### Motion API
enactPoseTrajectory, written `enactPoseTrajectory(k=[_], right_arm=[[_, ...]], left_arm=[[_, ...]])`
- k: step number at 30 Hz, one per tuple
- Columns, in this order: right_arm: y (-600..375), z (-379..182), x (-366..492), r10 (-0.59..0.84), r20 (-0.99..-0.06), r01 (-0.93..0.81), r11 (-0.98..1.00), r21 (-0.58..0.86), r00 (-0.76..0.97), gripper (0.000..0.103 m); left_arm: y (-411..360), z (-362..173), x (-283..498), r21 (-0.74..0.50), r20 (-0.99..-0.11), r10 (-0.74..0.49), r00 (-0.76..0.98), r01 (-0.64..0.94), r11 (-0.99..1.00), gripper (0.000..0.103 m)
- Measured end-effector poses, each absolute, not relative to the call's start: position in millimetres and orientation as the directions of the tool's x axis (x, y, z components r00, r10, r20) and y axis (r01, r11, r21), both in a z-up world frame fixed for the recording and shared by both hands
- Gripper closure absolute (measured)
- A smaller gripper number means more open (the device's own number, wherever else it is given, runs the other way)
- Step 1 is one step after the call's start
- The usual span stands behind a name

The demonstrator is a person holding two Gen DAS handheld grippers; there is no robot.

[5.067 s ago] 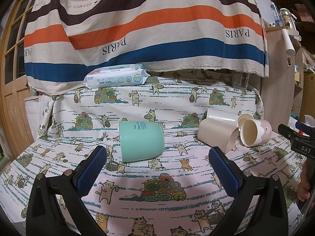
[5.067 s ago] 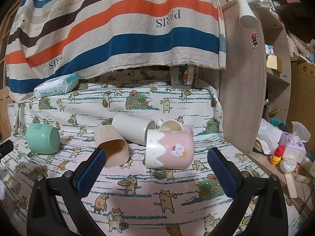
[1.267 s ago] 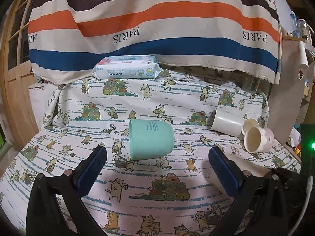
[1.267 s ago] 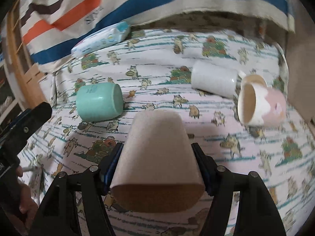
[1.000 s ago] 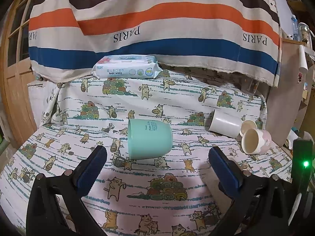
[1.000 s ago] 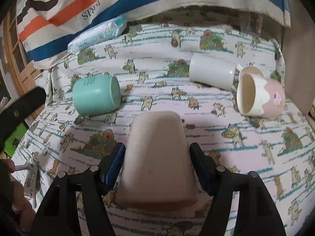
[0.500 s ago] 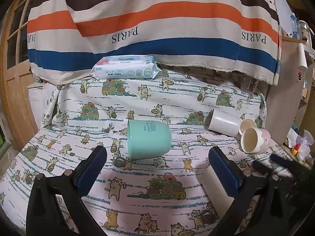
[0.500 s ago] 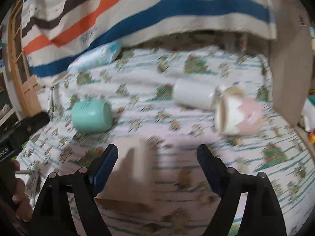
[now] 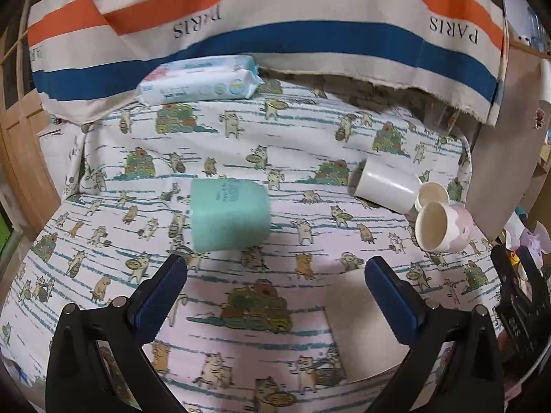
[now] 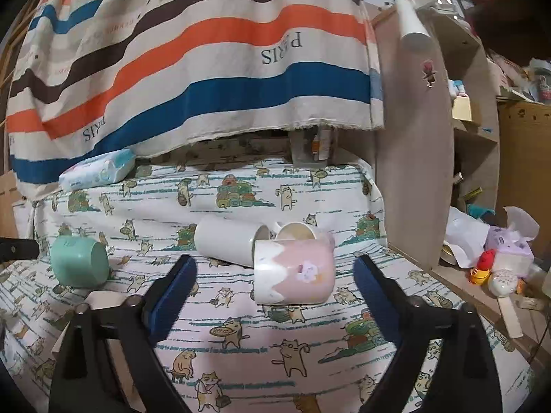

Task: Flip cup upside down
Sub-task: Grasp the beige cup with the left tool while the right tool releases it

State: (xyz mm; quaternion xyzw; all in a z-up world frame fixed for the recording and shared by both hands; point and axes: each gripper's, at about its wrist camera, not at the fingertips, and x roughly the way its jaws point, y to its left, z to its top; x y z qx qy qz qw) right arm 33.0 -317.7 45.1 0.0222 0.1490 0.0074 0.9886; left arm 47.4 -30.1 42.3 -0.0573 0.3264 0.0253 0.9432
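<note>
A beige cup (image 9: 358,323) stands upside down on the cat-print cloth, partly behind my left gripper's right finger; in the right wrist view it (image 10: 103,301) shows behind my right gripper's left finger. A mint green cup (image 9: 229,214) (image 10: 78,262) lies on its side ahead of my left gripper (image 9: 275,296), which is open and empty. A pink and white mug (image 10: 292,271) (image 9: 442,225) lies on its side straight ahead of my right gripper (image 10: 273,296), which is open and empty. A white cup (image 10: 229,241) (image 9: 385,186) lies on its side behind the mug.
A pack of baby wipes (image 9: 199,81) lies at the back by the striped hanging cloth (image 9: 275,17). A small cream cup (image 10: 296,231) lies behind the pink mug. A wooden shelf side (image 10: 413,155) stands on the right, with clutter (image 10: 496,261) beyond it.
My right gripper has opened and let go of the beige cup, which now stands upside down on the cloth. The gripper has swung right to face the pink mug. My left gripper tilted down.
</note>
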Motion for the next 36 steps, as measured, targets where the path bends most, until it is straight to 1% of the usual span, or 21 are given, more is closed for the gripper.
enactPoseTrajectory(k=[2, 4, 7, 10, 12, 14, 18, 26, 28, 30, 31, 33, 34, 35, 36], right_arm=[[-320.2, 46.6, 32.5, 0.021, -0.283, -0.004, 0.998, 0.059, 0.959, 0.0], [-321.5, 45.4, 34.5, 0.027, -0.298, -0.007, 0.998, 0.067, 0.954, 0.0], [-320.1, 41.0, 38.8, 0.038, -0.332, -0.016, 0.998, 0.068, 0.942, 0.0], [-316.6, 38.0, 40.9, 0.04, -0.349, -0.024, 0.998, 0.051, 0.936, 0.0], [-312.5, 37.8, 40.1, 0.041, -0.347, -0.032, 0.999, 0.033, 0.937, 0.0], [-308.7, 37.6, 40.7, 0.042, -0.35, -0.04, 0.999, 0.015, 0.936, 0.0], [-297.1, 36.8, 41.2, 0.037, -0.355, -0.054, 0.998, -0.037, 0.934, 0.0], [-305.0, 37.4, 39.5, 0.029, -0.354, -0.032, 0.999, -0.003, 0.935, 0.0], [-304.5, 37.4, 39.0, 0.024, -0.353, -0.029, 1.0, -0.008, 0.935, 0.0], [-304.4, 37.4, 38.4, 0.022, -0.352, -0.027, 1.0, -0.01, 0.936, 0.0], [-304.6, 37.5, 38.4, 0.024, -0.353, -0.029, 1.0, -0.009, 0.935, 0.0], [-305.0, 37.9, 38.2, 0.028, -0.353, -0.031, 1.0, -0.003, 0.935, 0.0], [-305.6, 37.9, 38.2, 0.029, -0.353, -0.031, 1.0, 0.001, 0.935, 0.0], [-306.4, 38.0, 37.9, 0.028, -0.355, -0.03, 1.0, 0.002, 0.934, 0.0], [-307.3, 38.0, 37.6, 0.031, -0.356, -0.03, 1.0, 0.007, 0.934, 0.0]], left_arm=[[-40.0, 43.7, 52.5, -0.094, -0.638, -0.002, 0.77, -0.075, 0.993, 0.001], [-47.9, 43.5, 57.3, -0.113, -0.659, -0.039, 0.752, -0.048, 0.992, 0.001], [-60.5, 36.9, 73.3, -0.164, -0.718, -0.105, 0.688, -0.02, 0.986, 0.001], [-66.2, 23.0, 93.4, -0.221, -0.781, -0.142, 0.607, -0.056, 0.974, 0.001], [-68.9, 13.9, 105.3, -0.273, -0.809, -0.187, 0.557, -0.074, 0.959, 0.001], [-72.1, 9.0, 110.2, -0.287, -0.823, -0.192, 0.535, -0.098, 0.953, 0.001], [-76.3, 9.6, 108.4, -0.324, -0.813, -0.206, 0.545, -0.129, 0.937, 0.001], [-92.5, -7.8, 125.7, -0.29, -0.87, -0.192, 0.454, -0.158, 0.944, 0.001], [-95.5, -11.8, 127.0, -0.276, -0.877, -0.182, 0.444, -0.155, 0.949, 0.003], [-96.4, -15.3, 130.0, -0.282, -0.882, -0.196, 0.428, -0.146, 0.948, 0.01], [-96.3, -16.7, 131.2, -0.285, -0.885, -0.202, 0.419, -0.146, 0.947, 0.012], [-96.3, -17.2, 132.3, -0.284, -0.886, -0.198, 0.42, -0.152, 0.947, 0.02], [-96.4, -16.2, 132.3, -0.273, -0.884, -0.185, 0.428, -0.152, 0.95, 0.022], [-96.6, -15.6, 132.2, -0.261, -0.884, -0.172, 0.435, -0.152, 0.953, 0.027], [-96.5, -15.2, 132.2, -0.249, -0.884, -0.16, 0.439, -0.153, 0.956, 0.03]])
